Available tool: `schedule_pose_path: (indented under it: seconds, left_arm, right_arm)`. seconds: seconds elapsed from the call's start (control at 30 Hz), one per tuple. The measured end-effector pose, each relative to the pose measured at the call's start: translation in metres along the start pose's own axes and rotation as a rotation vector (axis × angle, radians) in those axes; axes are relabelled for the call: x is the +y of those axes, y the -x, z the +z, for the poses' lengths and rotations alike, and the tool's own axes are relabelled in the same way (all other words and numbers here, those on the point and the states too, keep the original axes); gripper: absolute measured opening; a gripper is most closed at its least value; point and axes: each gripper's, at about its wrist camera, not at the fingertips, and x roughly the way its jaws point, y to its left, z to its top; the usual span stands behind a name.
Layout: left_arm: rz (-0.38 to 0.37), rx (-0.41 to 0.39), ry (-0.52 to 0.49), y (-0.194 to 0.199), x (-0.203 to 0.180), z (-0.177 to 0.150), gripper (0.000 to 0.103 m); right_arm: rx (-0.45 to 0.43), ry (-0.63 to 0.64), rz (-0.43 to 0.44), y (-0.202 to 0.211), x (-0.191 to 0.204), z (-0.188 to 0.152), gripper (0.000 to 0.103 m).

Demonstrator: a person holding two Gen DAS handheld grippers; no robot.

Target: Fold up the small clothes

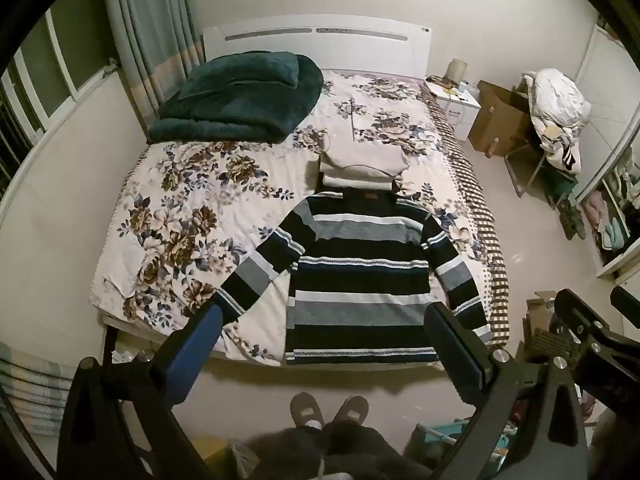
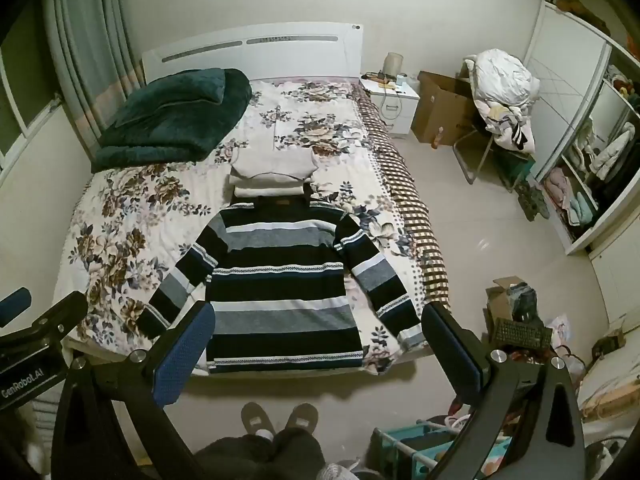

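standing at the foot of the bed (image 1: 120, 280), i hold both claws high, tilted down. my left claw (image 1: 324, 336) and right claw (image 2: 320, 344) gape as wide as they go, gripping nothing. just past them the sweater (image 1: 360, 276) lies flat, hem near the bed's edge, sleeves splayed. beyond its collar sits a folded pile (image 1: 360, 164). to fold well, i judge i should pinch a cuff and shoulder together, then lay that sleeve across the chest without wrinkling.
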Motion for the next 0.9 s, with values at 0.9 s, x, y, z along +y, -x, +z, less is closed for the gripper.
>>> schedule_pose_path:
  seconds: [0.9]
  left_arm:
    - [-0.012,-0.001,0.004,0.0027,-0.0066,-0.0022,0.103]
  right_arm:
    - [0.001,0.005,-0.005,0.0067,-0.002,0.0022,0.103]
